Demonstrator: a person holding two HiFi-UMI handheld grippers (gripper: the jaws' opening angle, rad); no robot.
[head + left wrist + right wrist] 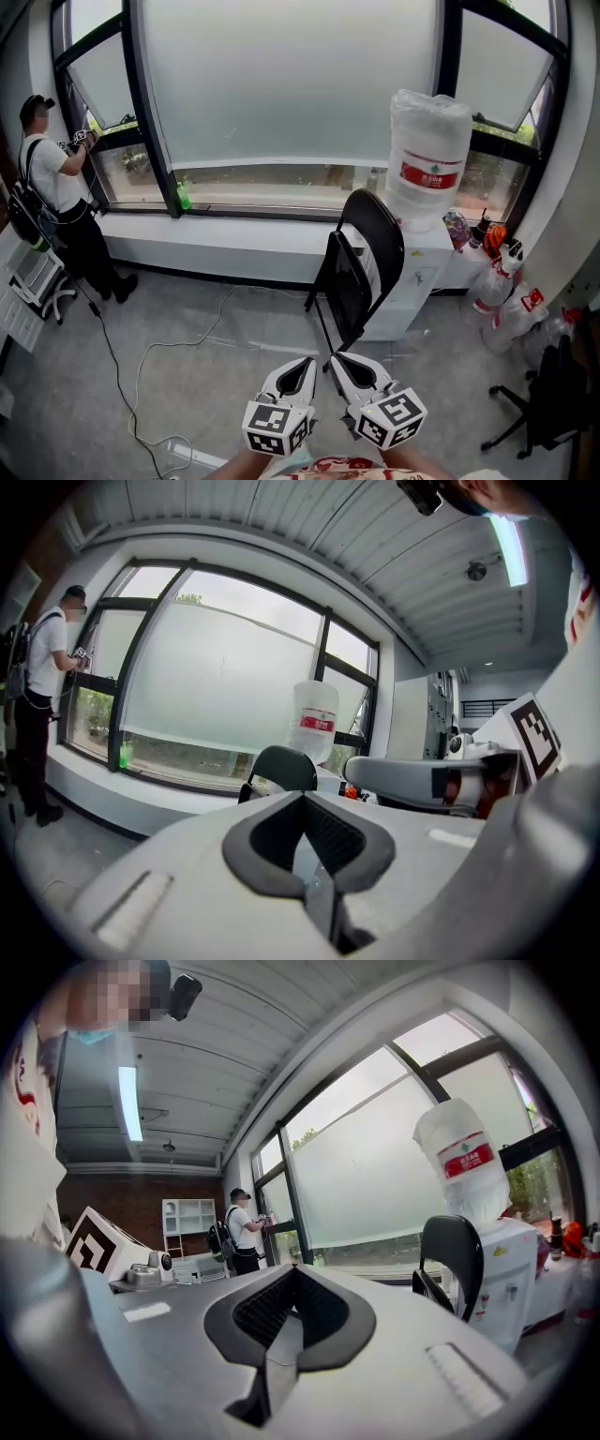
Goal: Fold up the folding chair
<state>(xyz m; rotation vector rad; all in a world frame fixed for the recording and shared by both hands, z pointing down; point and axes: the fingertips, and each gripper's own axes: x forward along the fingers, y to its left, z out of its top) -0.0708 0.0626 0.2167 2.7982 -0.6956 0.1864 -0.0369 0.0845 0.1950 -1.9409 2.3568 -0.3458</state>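
Right gripper view alone shows white shelves at centre left. Folding chair stands at head-view centre, just above left gripper and right gripper. Both jaws are closed, empty and clear of the chair.

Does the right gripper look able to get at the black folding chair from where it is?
Probably yes: only bare floor lies between the right gripper and the folding chair just ahead. Its jaws are shut, so they must open first.

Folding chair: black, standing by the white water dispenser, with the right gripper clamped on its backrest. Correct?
No: the right gripper is shut on nothing, apart from the folding chair, as the head view shows. The chair is black, by the water dispenser.
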